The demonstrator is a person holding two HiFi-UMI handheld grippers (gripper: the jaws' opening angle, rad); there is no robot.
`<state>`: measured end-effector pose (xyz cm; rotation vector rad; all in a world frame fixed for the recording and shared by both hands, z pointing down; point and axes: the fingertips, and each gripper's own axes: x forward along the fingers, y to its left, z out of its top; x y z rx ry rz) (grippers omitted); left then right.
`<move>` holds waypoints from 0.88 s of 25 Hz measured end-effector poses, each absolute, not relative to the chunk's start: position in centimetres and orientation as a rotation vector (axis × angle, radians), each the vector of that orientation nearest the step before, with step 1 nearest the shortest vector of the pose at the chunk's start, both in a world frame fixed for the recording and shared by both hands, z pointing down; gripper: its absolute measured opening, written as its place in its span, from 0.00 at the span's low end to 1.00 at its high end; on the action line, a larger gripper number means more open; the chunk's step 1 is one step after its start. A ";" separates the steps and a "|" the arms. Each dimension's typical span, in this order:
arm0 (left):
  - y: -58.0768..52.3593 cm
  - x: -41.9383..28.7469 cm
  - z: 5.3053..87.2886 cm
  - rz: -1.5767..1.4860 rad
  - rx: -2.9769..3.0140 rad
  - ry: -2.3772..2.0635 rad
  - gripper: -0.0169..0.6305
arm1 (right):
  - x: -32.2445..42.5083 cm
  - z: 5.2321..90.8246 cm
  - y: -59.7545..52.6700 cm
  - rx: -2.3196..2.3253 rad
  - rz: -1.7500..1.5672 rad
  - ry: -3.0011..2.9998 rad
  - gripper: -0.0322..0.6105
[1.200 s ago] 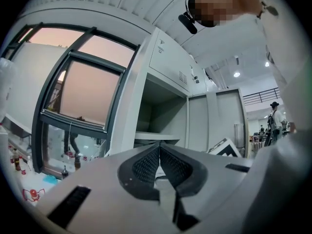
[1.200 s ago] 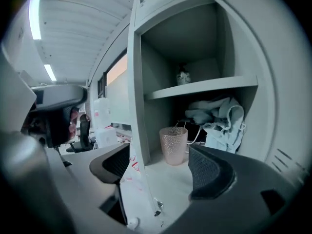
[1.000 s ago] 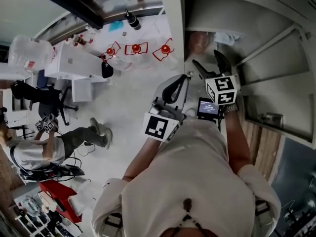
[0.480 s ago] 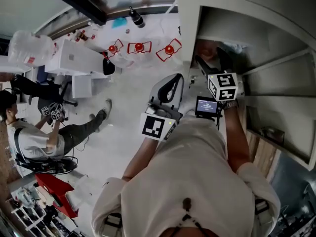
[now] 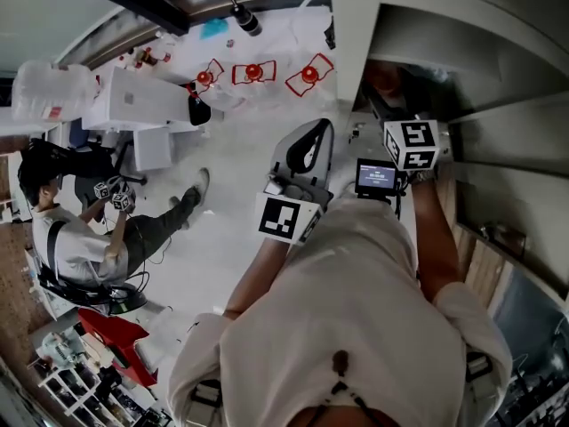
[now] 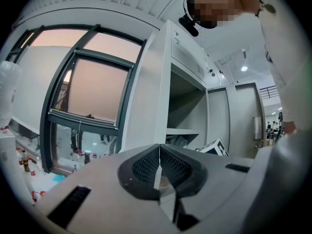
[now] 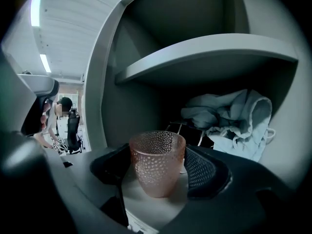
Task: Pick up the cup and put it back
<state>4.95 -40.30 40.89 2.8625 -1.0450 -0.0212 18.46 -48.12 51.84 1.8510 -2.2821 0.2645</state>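
Right tongs (image 7: pixel 158 162) gripping the pink cup (image 7: pixel 157 167) inside the cabinet (image 7: pixel 105 82).
Their pads are pressing both sides of the upright dimpled cup, under the cabinet's shelf board (image 7: pixel 204 52), in front of a crumpled cloth (image 7: pixel 234 116); the left tongs (image 6: pixel 159 167) are hovering outside the cabinet, pressed together, empty.

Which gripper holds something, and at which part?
The right gripper holds the cup by its sides; the left gripper is shut, empty.

White cabinet (image 5: pixel 354 34) w/ grey shelves (image 7: pixel 204 52) at right; pale floor (image 5: pixel 236 149); big dark-framed window (image 6: pixel 92 87); ceiling strip lights (image 7: pixel 45 62); person (image 5: pixel 76 243) seated far left.
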 end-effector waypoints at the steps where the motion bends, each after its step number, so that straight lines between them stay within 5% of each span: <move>1: -40.4 4.9 40.9 -0.019 2.863 -1.039 0.04 | 18.5 51.8 -48.0 1.862 0.269 -2.280 0.60; 22: -38.3 7.2 41.2 -0.061 2.919 -0.800 0.04 | 19.4 44.7 -37.7 2.015 0.257 -2.238 0.60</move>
